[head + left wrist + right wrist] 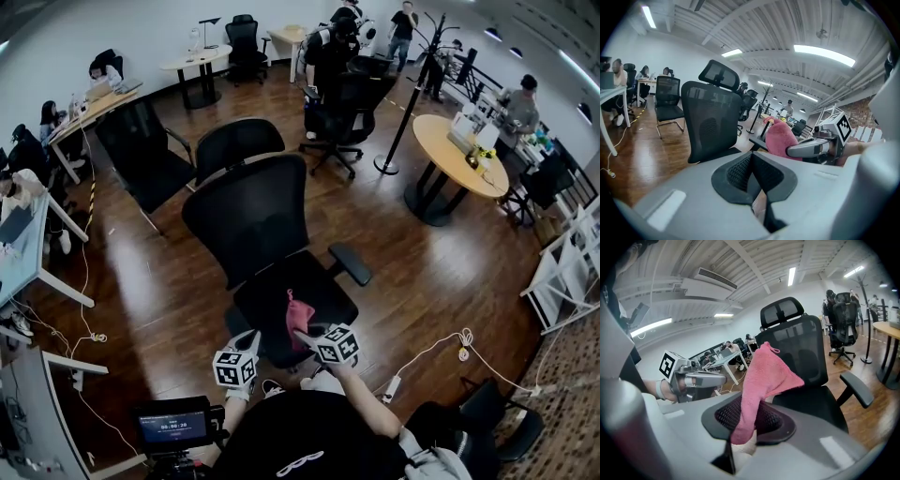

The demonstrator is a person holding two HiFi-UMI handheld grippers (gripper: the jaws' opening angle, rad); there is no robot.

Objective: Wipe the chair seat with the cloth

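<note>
"Grey plastic left gripper [249, 339], status?"
"Jaws closed on each other with nothing between them. It hovers at the front-left edge of the black mesh office chair seat [330, 292]."
"Cloth?"
"Pink terry cloth [298, 317], crumpled, with a small loop at its top corner. It is pinched low and stands up over the seat's front half, just right of the left gripper."
"Right gripper [304, 336]?"
"Clamped tight on the cloth's lower fold, above the seat's front edge."

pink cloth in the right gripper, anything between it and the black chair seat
Nothing visible does. The pink terry cloth hangs from the right gripper, shut on it, over the black mesh chair seat, which is bare. The left gripper sits off to the side.
</note>
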